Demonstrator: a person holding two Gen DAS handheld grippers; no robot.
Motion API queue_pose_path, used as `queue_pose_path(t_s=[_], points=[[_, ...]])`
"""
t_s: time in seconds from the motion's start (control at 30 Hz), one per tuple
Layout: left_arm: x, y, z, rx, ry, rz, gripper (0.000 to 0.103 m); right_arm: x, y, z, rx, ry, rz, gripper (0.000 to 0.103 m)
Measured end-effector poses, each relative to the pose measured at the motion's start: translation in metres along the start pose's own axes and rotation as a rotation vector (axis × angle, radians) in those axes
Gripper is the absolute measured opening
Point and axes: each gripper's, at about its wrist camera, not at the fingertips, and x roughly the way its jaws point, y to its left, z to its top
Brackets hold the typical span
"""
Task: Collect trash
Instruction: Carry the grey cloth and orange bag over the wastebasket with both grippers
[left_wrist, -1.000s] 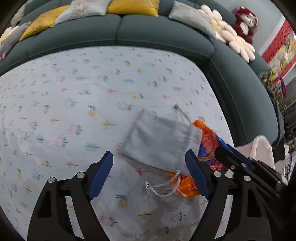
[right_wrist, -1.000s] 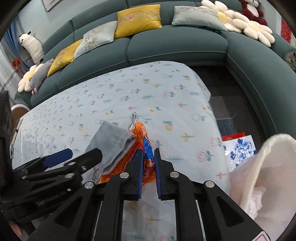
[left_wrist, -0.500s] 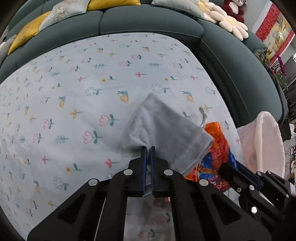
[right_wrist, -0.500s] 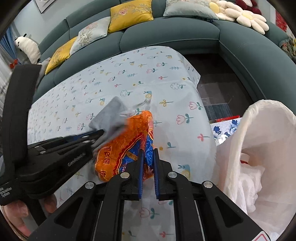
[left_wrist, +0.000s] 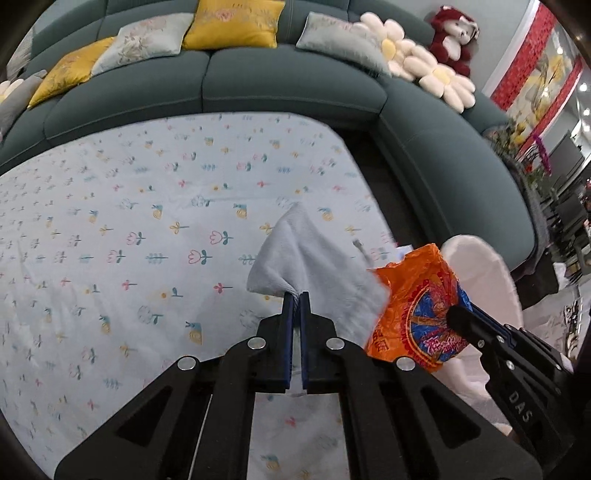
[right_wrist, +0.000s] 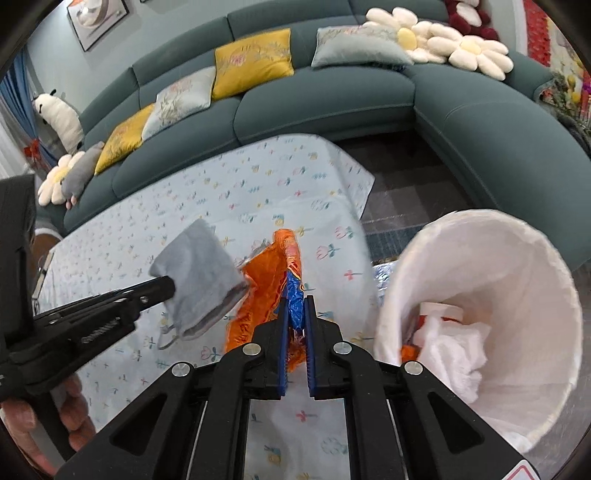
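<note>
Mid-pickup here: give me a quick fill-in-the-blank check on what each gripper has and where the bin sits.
1. The left gripper is shut on the ____ pouch.
2. The right gripper is shut on the ____ wrapper.
3. The white-lined bin already holds crumpled ____ paper.

Missing words: grey; orange; white

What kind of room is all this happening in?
Most likely a home living room. A long teal sectional sofa curves around a low table under a flowered tablecloth. Throw cushions, daisy-shaped pillows and a red plush toy sit on the sofa.
</note>
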Motion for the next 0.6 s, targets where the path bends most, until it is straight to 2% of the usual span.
queue_pose_path(t_s=[0.23,0.6], points=[[-0.042,-0.036,-0.003,0.041,-0.055,-0.036,0.003,-0.049,-0.016,0.003,0.019,-0.086,-0.012,0.008],[-0.066,-0.113,-0.009,0.155,-0.095,-0.09,0.003,-0.113,-0.06,0.0,0.062,-0.199,-0.05,0.008]])
